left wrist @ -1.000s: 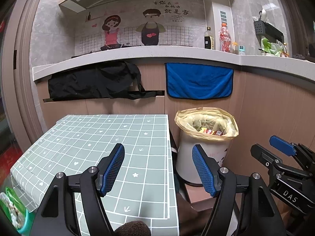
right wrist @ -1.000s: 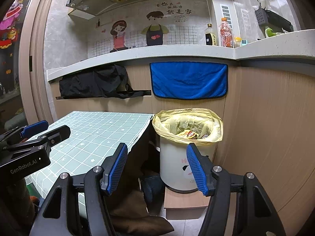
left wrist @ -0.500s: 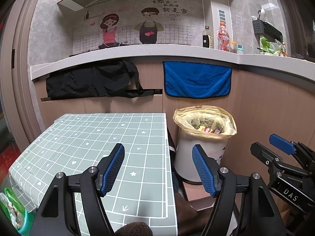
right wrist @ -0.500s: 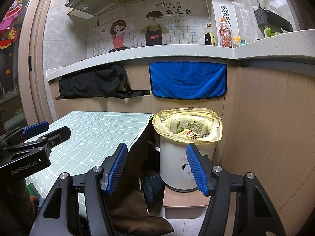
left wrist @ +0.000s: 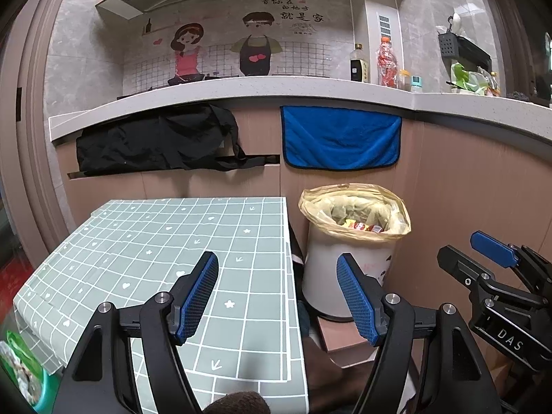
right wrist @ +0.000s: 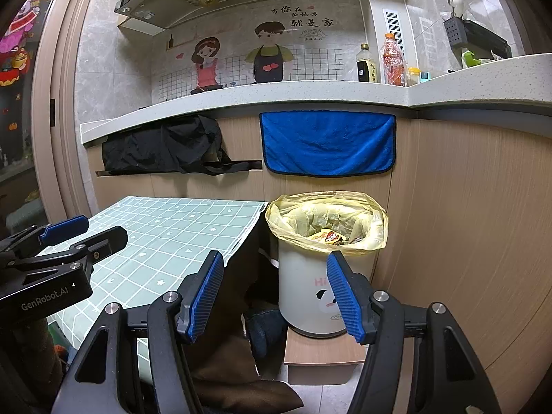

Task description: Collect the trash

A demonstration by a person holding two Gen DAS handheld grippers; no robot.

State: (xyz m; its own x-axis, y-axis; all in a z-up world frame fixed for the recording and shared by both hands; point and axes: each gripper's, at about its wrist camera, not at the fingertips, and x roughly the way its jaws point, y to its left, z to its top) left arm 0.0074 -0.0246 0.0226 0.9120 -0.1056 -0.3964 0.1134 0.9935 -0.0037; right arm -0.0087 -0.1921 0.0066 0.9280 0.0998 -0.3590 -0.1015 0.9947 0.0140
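Observation:
A white trash bin [left wrist: 345, 276] [right wrist: 307, 296] lined with a yellow bag [left wrist: 355, 207] [right wrist: 324, 220] stands on a low wooden block to the right of the table; colourful wrappers [left wrist: 362, 226] [right wrist: 329, 236] lie inside it. My left gripper [left wrist: 277, 293] hovers open over the table's near right corner with nothing between its blue pads. My right gripper [right wrist: 276, 293] is open too, empty, aimed at the bin's left side. Each gripper shows in the other's view: the right gripper [left wrist: 493, 269] and the left gripper [right wrist: 62, 241].
A table with a green grid-patterned cloth [left wrist: 155, 248] [right wrist: 165, 234] fills the left. Behind it runs a counter [left wrist: 241, 89] with a black garment [left wrist: 162, 141] and a blue towel [left wrist: 341, 138] hanging. Bottles [left wrist: 386, 62] stand on the counter. Dark cloth lies on the floor [right wrist: 234, 372].

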